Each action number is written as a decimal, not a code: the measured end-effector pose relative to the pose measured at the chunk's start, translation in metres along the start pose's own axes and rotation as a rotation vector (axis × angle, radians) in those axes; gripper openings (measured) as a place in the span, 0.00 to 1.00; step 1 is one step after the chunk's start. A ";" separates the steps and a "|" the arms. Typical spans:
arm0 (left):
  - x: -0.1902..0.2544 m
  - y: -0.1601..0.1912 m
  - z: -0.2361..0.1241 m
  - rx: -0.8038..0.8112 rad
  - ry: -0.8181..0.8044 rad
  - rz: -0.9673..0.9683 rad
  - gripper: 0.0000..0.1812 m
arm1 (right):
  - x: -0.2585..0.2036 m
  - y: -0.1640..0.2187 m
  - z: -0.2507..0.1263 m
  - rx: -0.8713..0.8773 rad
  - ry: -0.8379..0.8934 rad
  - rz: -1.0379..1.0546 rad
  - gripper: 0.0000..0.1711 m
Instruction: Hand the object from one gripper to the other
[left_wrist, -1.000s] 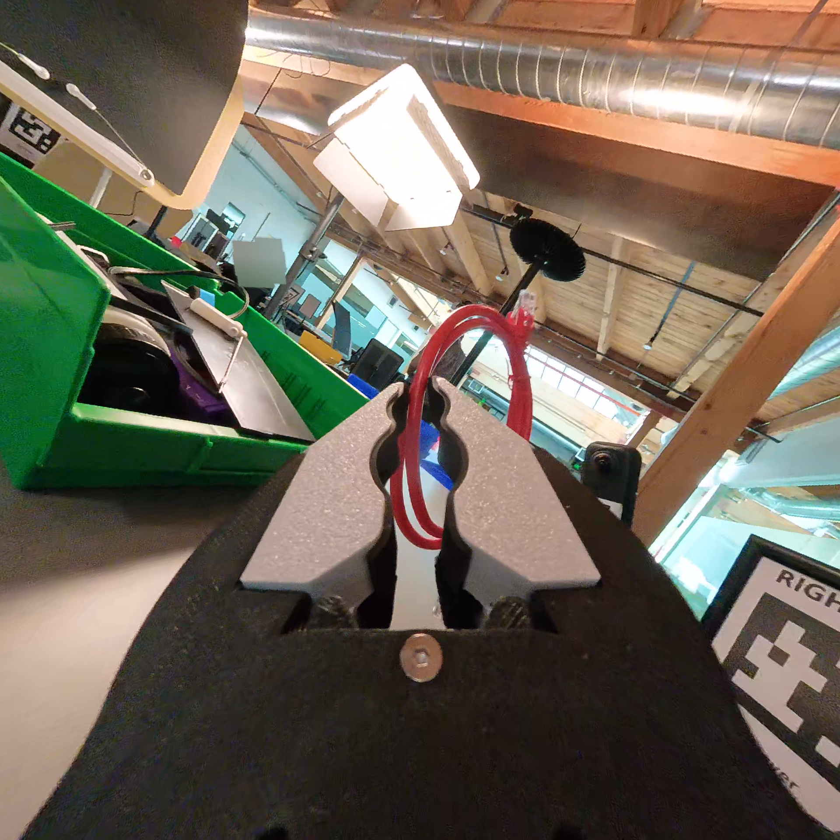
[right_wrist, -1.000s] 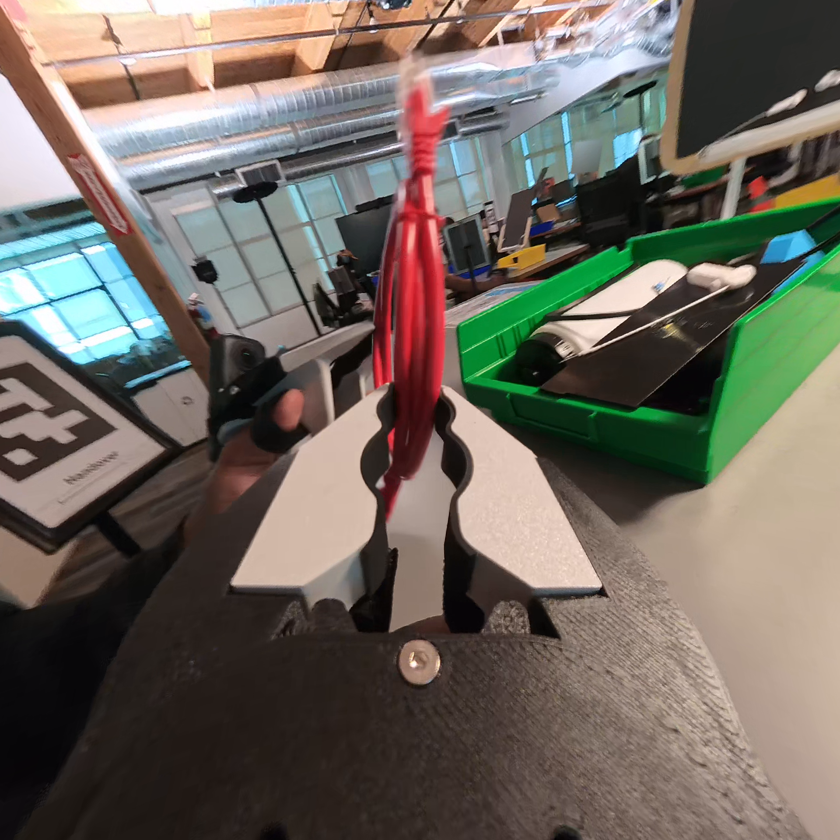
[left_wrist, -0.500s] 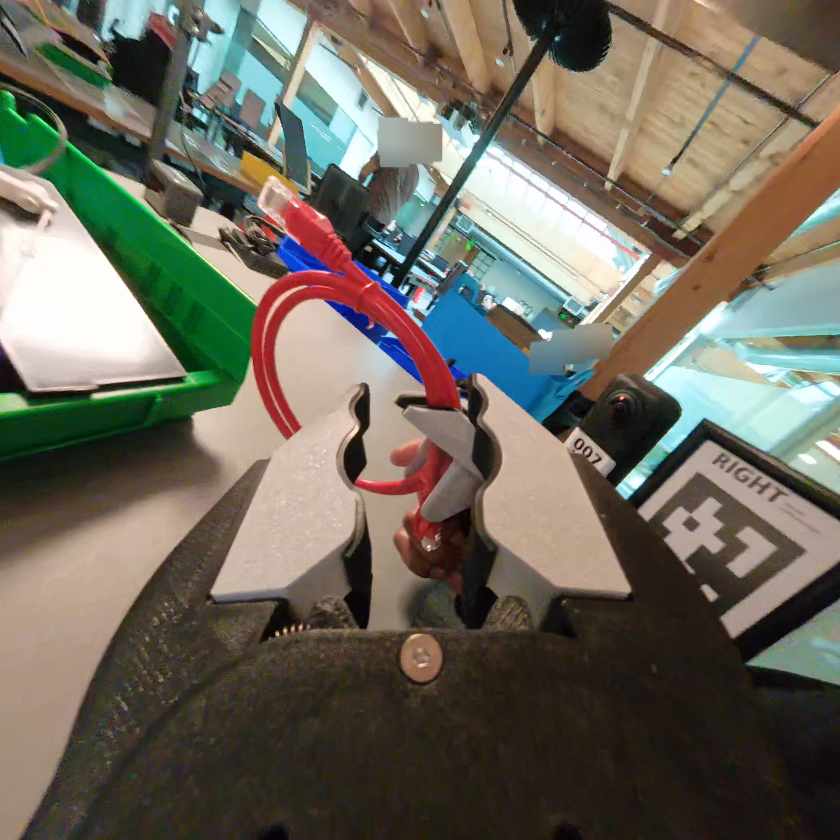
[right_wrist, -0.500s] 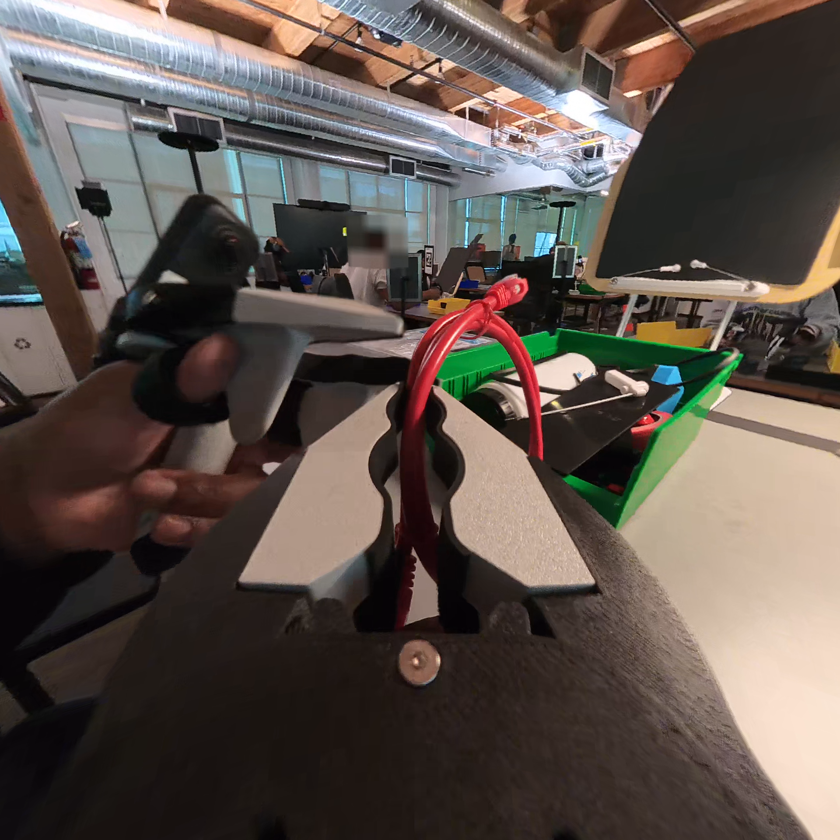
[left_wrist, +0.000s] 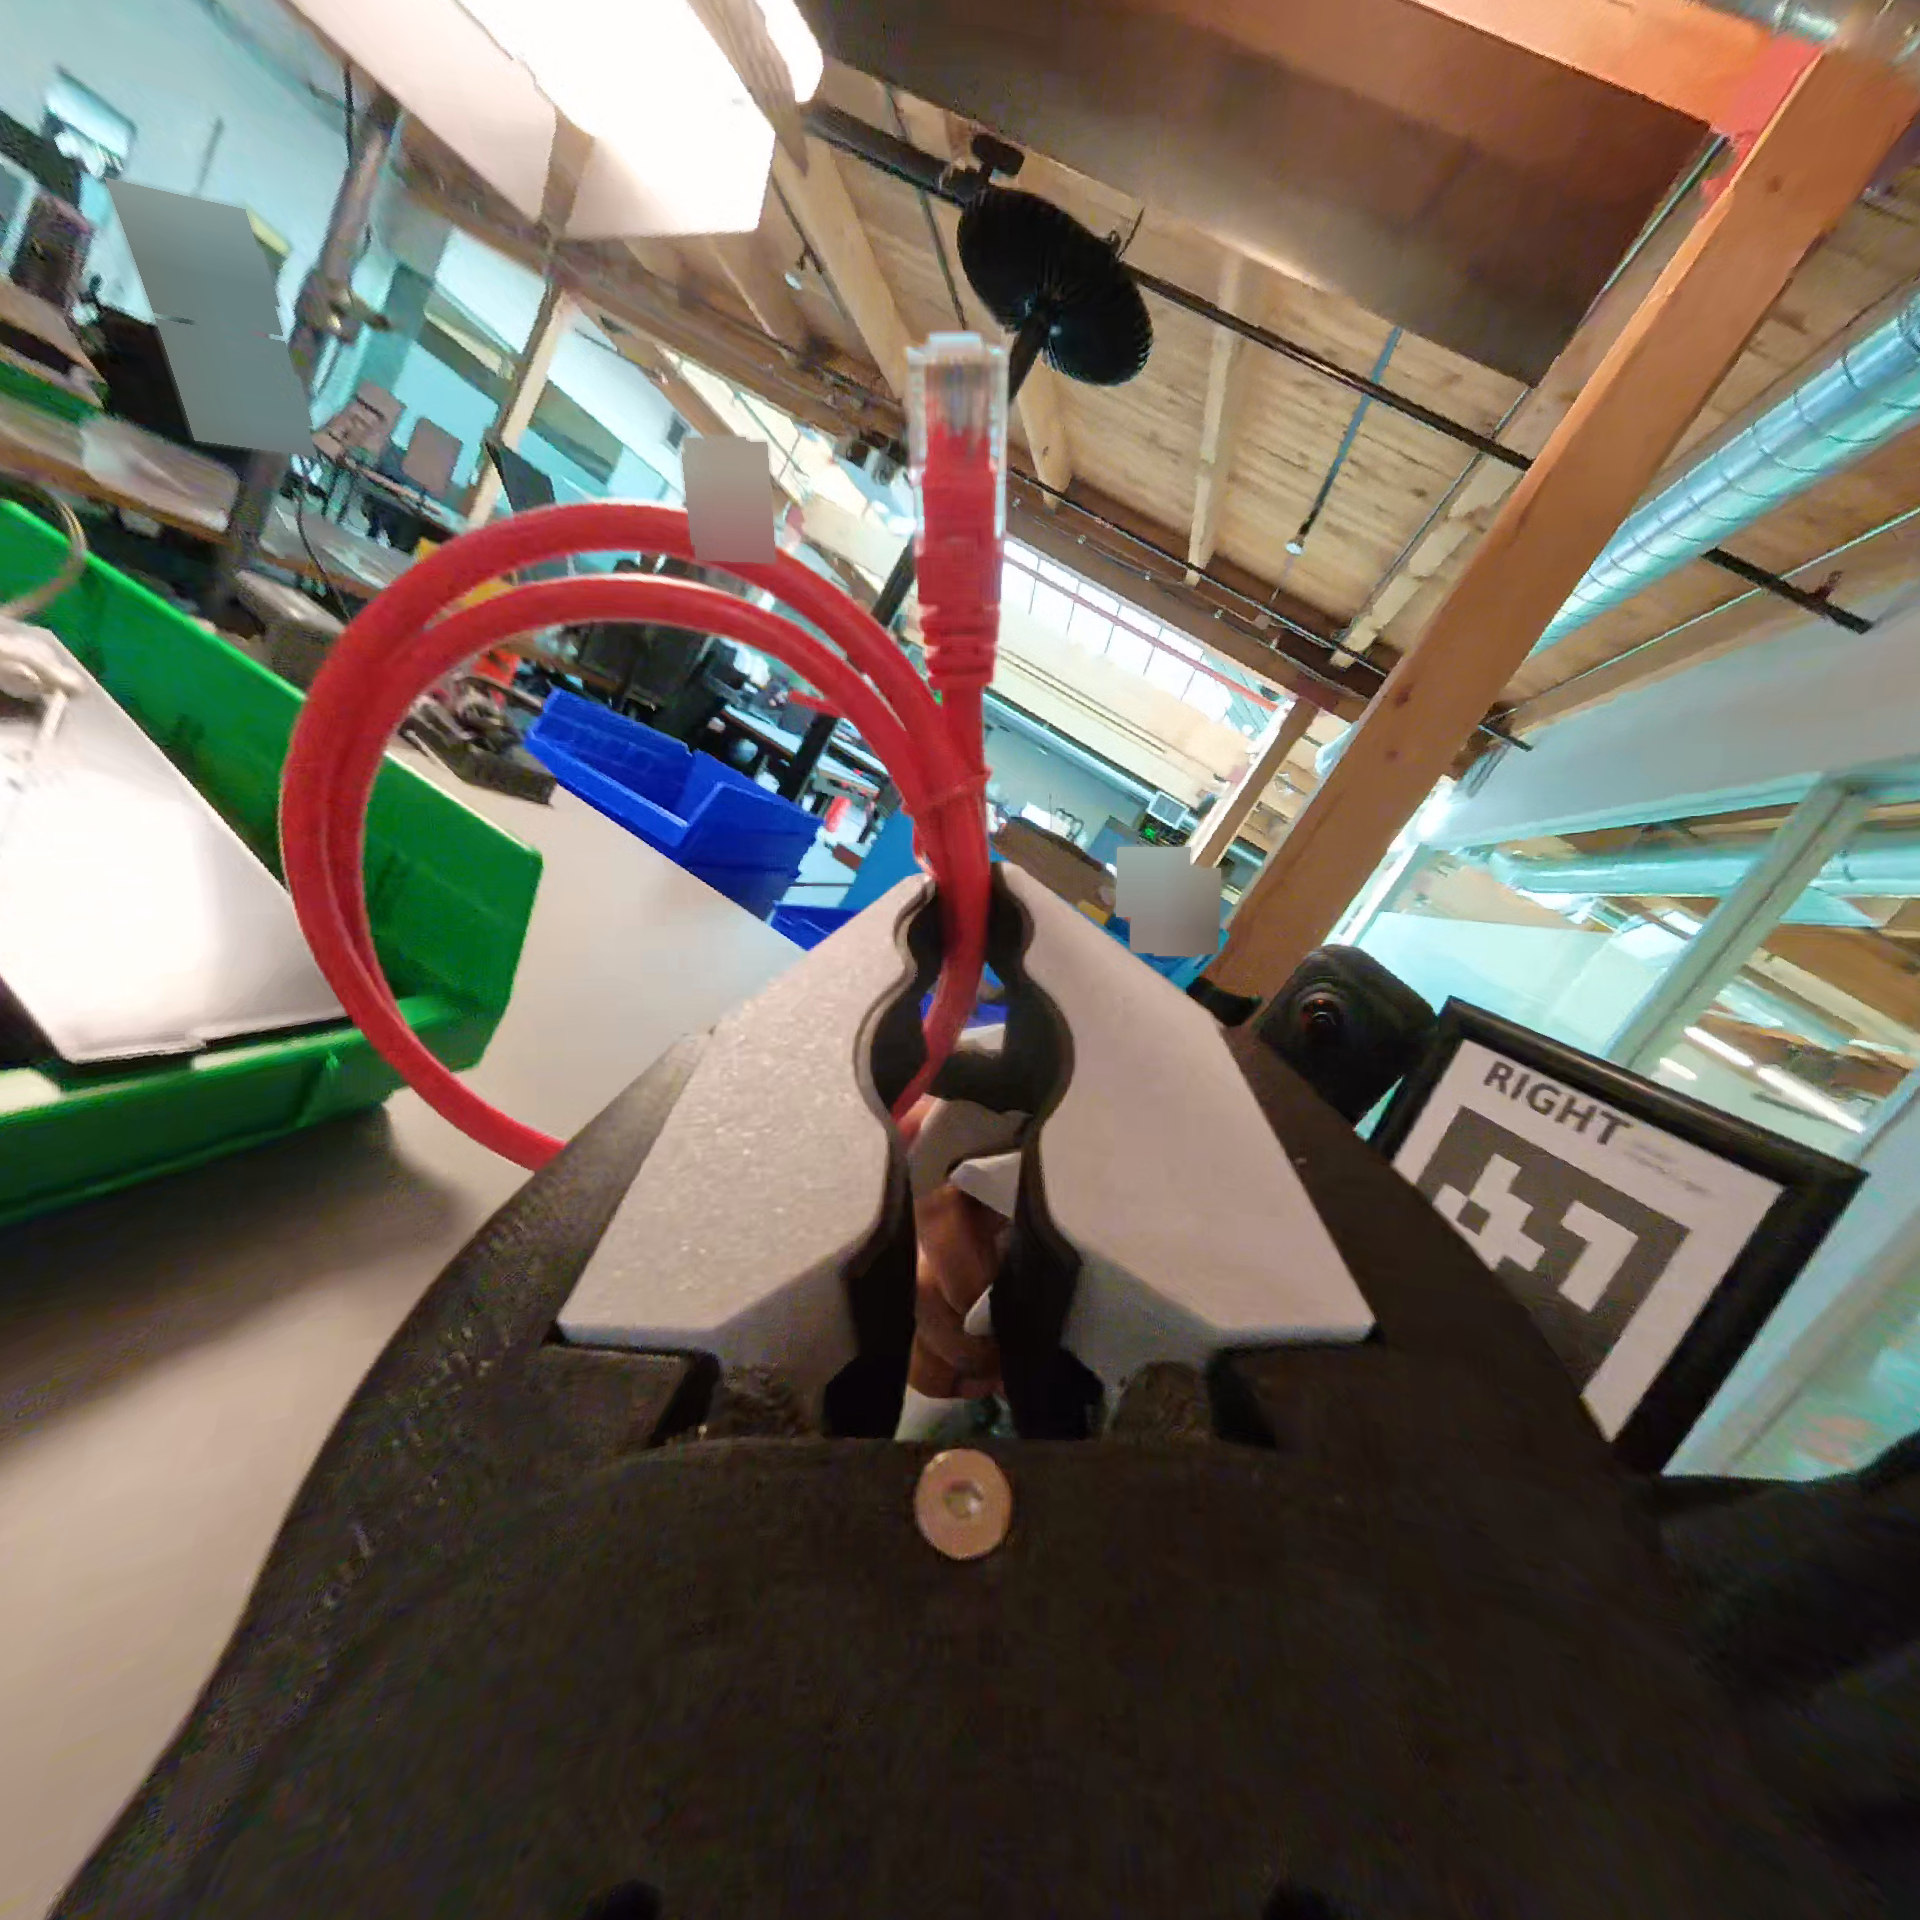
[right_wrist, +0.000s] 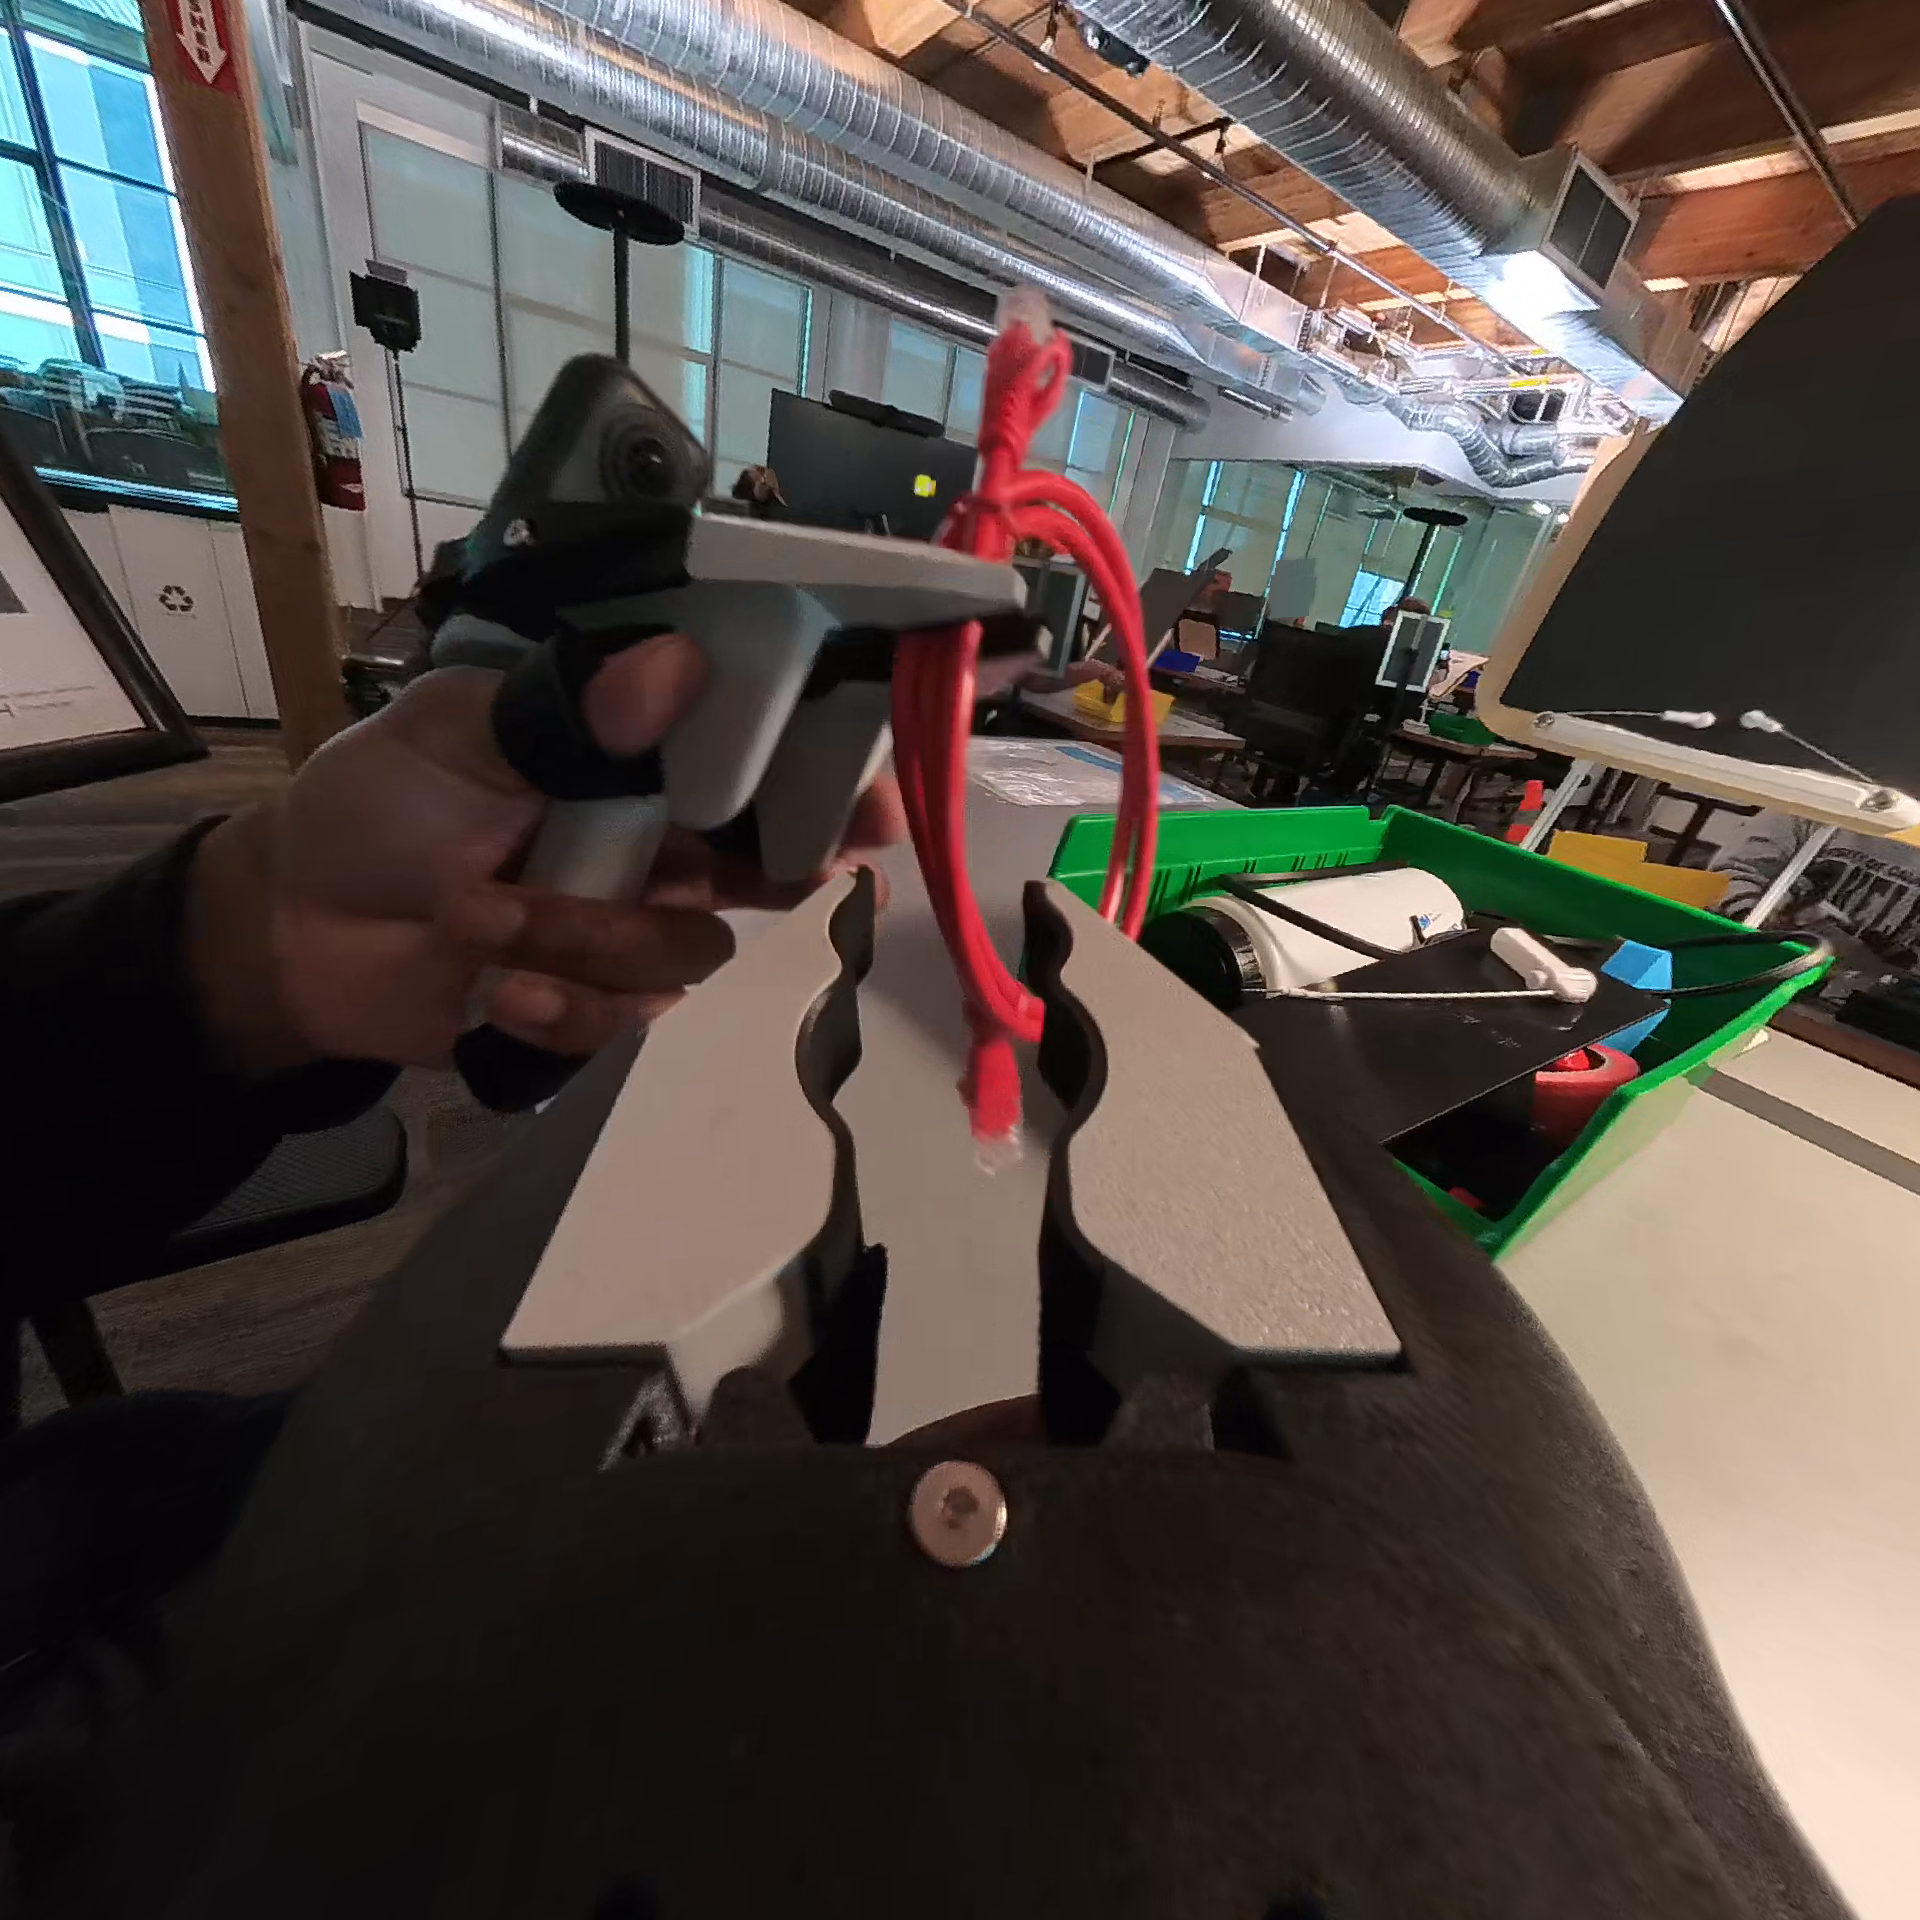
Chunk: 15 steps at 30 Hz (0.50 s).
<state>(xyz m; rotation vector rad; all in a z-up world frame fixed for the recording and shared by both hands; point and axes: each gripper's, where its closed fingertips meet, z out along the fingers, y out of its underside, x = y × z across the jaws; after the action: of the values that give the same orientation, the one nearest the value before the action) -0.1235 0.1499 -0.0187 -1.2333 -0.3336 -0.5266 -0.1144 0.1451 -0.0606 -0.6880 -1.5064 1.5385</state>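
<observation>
Your left gripper (left_wrist: 961, 894) was clenched on the red cable (left_wrist: 644, 623) just below its tie, the coil looping out left above the green bin (left_wrist: 436, 883) and one plug pointing up. Your right gripper (right_wrist: 945, 914) stood released, jaws apart, with the cable's lower plug (right_wrist: 992, 1086) dangling between its fingers (right_wrist: 1143, 1143), left of the bin. Whether the plug touched them could not be told.

Green bin (left_wrist: 447, 914) cut off left
</observation>
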 end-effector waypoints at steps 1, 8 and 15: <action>0.003 -0.008 -0.005 0.029 0.014 0.029 0.04 | 0.001 -0.002 -0.002 0.005 0.002 -0.002 0.19; 0.043 -0.032 -0.031 0.113 0.371 -0.084 0.04 | -0.010 -0.009 -0.014 0.031 -0.061 -0.118 0.24; 0.062 0.000 -0.043 -0.060 0.604 -0.059 0.05 | 0.011 -0.008 -0.021 -0.027 -0.030 0.075 0.26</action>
<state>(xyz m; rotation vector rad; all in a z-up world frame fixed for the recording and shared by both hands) -0.0738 0.0967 -0.0002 -1.0652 0.1588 -0.9324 -0.1005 0.1647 -0.0534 -0.7473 -1.5410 1.5933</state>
